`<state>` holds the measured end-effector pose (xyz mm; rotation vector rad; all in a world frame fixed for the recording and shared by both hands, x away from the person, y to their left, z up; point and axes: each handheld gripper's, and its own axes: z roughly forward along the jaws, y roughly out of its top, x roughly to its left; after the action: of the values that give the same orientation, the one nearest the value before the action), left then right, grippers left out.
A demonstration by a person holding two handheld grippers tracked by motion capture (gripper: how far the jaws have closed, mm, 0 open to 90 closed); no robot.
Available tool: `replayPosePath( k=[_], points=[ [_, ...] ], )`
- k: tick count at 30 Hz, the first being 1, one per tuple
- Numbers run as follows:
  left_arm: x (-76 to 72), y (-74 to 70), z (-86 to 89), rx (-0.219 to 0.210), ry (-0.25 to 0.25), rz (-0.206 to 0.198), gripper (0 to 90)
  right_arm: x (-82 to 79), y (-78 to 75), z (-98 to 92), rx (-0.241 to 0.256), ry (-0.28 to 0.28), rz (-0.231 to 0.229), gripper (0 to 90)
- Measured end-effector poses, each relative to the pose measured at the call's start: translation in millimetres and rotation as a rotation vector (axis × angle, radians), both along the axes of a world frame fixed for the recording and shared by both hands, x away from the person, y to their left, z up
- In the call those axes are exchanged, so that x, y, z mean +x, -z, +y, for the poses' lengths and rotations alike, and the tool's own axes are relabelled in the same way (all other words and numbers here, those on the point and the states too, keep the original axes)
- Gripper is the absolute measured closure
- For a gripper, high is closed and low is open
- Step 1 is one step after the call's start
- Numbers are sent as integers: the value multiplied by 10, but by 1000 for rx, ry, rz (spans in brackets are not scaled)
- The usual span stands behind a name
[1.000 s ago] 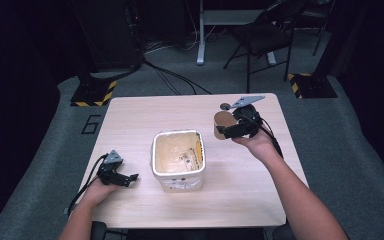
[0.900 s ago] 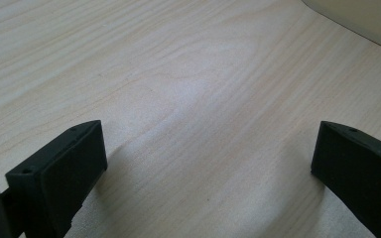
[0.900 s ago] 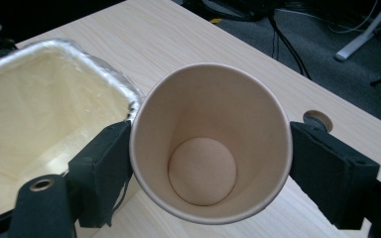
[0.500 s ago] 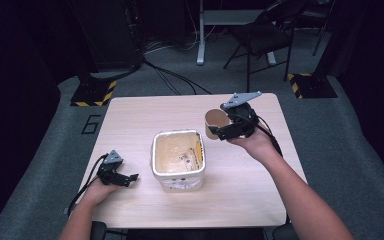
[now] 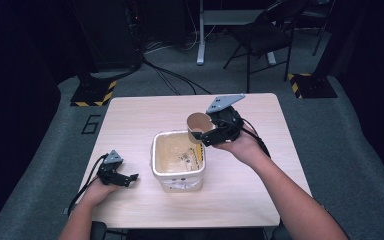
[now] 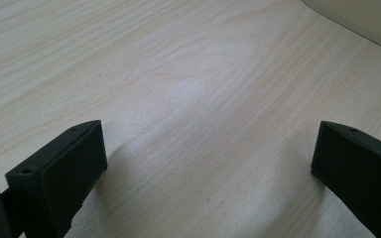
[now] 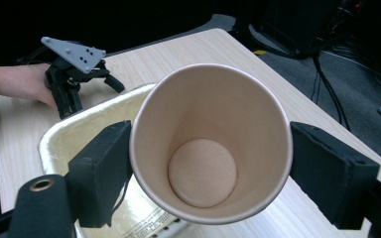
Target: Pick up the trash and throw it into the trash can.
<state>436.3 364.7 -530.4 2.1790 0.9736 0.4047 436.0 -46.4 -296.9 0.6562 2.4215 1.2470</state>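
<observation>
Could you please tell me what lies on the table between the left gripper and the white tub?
Nothing: in the high view, only bare table separates the left gripper from the white tub.

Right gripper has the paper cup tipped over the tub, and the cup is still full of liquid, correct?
Not quite. The right gripper does hold the paper cup tipped over the tub, but the cup is empty: the right gripper view looks straight down to its bare bottom.
</observation>
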Motion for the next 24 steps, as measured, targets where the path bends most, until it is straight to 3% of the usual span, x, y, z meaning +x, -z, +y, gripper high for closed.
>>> replayPosePath(
  k=[12, 24],
  points=[
    [0, 0, 0, 0, 0, 0, 6, 8, 93, 237, -4, -51, 13, 188],
    [1, 0, 1, 0, 1, 0, 6, 4, 398, 461, -48, -86, 45, 188]
  ],
)
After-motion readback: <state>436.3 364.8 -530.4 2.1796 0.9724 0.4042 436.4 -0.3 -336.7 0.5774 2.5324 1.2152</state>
